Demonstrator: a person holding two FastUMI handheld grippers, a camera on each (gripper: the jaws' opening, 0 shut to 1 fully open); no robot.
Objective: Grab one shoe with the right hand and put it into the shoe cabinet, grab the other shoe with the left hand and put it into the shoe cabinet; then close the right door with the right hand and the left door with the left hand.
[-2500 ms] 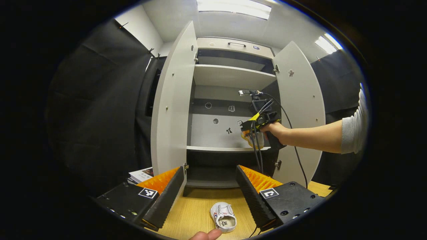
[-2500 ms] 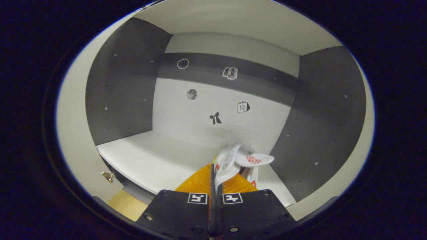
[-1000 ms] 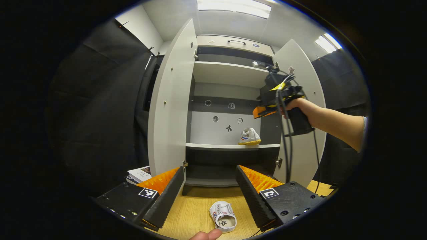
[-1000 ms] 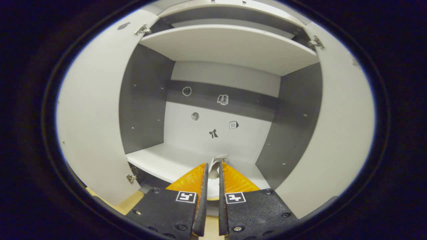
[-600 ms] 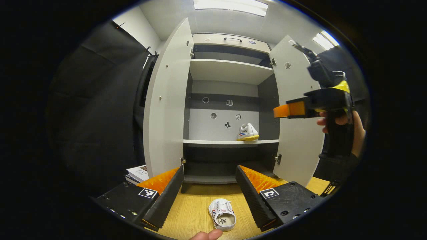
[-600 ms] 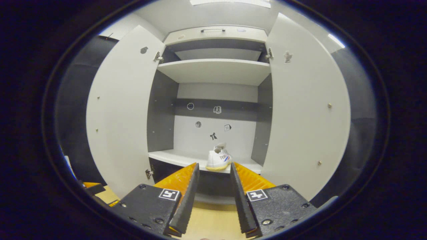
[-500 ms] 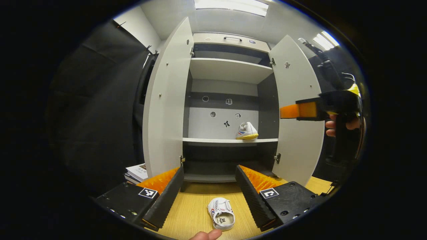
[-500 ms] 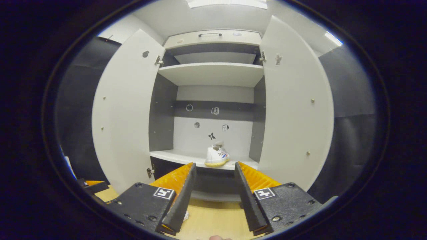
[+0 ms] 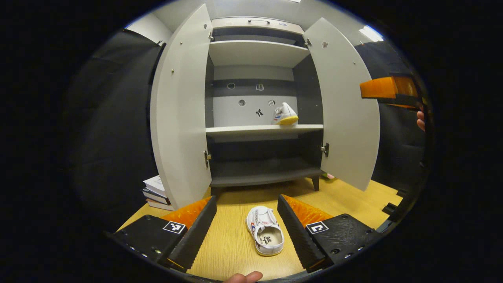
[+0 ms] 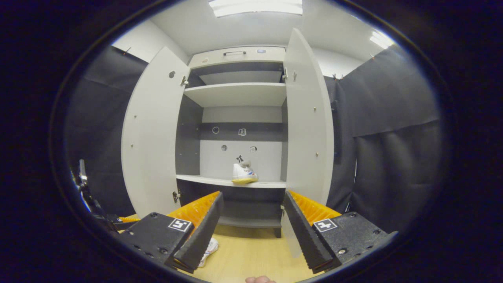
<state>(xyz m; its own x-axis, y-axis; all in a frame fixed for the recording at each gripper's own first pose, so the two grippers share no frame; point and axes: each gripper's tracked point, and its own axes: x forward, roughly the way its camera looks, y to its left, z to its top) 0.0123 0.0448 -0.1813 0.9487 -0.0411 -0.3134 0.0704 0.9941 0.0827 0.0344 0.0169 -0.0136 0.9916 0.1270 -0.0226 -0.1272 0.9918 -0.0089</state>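
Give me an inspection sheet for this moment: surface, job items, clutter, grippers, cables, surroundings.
Surface: wooden floor, bare around the shoe.
Job's things: one shoe on the cabinet's middle shelf, right side; other shoe on the floor between the left gripper's fingers, untouched. Left door and right door open.
Clutter: stack of books by the left door.
Grippers: left gripper open, low over the floor shoe; right gripper open, empty, back from the cabinet.
Cables: nothing seen.
Surroundings: black cloth walls, ceiling lights.
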